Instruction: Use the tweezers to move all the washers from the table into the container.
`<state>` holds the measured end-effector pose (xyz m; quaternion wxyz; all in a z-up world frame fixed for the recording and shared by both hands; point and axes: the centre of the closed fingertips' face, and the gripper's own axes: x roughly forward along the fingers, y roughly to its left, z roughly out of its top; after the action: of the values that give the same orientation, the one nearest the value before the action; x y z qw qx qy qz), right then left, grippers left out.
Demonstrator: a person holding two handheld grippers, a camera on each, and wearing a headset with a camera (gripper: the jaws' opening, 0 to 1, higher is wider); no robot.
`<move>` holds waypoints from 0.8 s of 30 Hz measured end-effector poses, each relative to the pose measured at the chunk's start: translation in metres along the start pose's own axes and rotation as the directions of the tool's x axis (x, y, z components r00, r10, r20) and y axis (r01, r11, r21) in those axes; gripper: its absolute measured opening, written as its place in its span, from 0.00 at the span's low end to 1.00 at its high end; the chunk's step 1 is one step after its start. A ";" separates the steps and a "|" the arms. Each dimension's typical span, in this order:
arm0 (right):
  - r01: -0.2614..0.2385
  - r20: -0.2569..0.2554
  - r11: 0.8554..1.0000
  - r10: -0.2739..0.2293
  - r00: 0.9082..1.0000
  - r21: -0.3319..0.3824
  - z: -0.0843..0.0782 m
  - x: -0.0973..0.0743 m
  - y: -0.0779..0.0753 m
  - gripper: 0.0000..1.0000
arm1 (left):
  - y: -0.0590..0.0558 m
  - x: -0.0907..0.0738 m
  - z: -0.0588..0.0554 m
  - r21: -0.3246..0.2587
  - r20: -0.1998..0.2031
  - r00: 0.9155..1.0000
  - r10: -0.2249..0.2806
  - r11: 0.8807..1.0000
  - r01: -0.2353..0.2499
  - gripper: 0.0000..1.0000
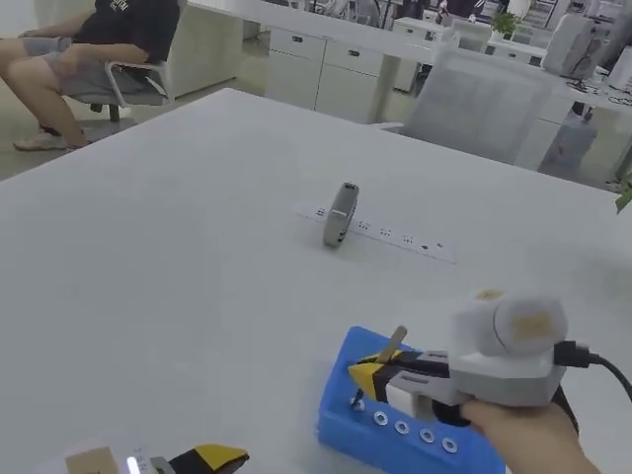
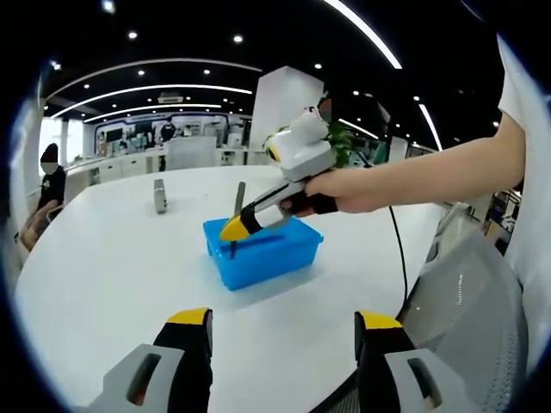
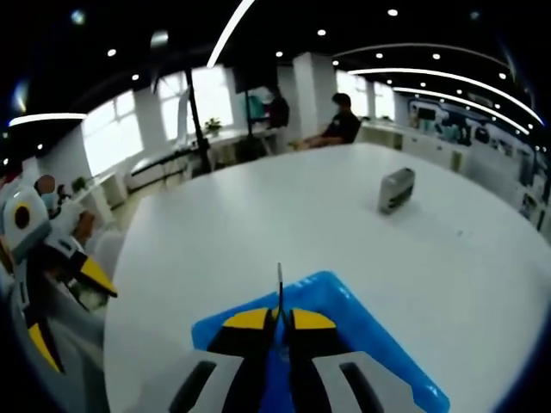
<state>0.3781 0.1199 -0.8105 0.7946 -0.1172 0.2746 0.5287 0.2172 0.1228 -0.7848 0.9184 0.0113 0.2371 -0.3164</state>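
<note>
A blue container (image 1: 341, 423) sits near the table's front edge, also seen in the left gripper view (image 2: 280, 256) and the right gripper view (image 3: 379, 344). Several small washers (image 1: 402, 427) lie in a row on its near part. My right gripper (image 1: 363, 373) hovers over it, shut on slim metal tweezers (image 1: 394, 346) whose tip points down at the container's left end. From the left gripper view the same gripper (image 2: 234, 229) and tweezers (image 2: 238, 200) stand above the container. In its own view the right gripper (image 3: 280, 320) pinches the tweezers (image 3: 279, 284). My left gripper (image 2: 284, 320) is open and holds nothing, low at the left (image 1: 209, 457).
A white power strip (image 1: 395, 235) lies mid-table with a small grey device (image 1: 339, 213) standing on it. Beyond the table a person (image 1: 99, 39) sits at the far left and a grey office chair (image 1: 479, 99) stands at the far right edge. White desks fill the background.
</note>
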 end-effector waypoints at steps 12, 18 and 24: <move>-0.012 0.040 0.995 0.016 0.999 -0.104 0.018 -0.034 0.021 0.04 | 0.002 -0.002 0.004 0.002 0.021 1.000 0.021 1.000 -0.021 0.68; -0.042 0.041 0.990 0.048 0.998 -0.135 0.023 -0.061 0.039 0.01 | 0.004 -0.004 0.006 -0.008 0.029 0.999 0.038 0.999 -0.037 0.69; -0.058 0.032 0.984 0.064 0.997 -0.169 0.022 -0.093 0.052 0.01 | -0.004 -0.004 0.010 0.004 0.018 1.000 0.014 1.000 -0.014 0.70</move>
<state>0.3109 0.0799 -0.7353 0.7703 -0.1651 0.2177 0.5761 0.2162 0.1203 -0.7737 0.9227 0.0117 0.2280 -0.3106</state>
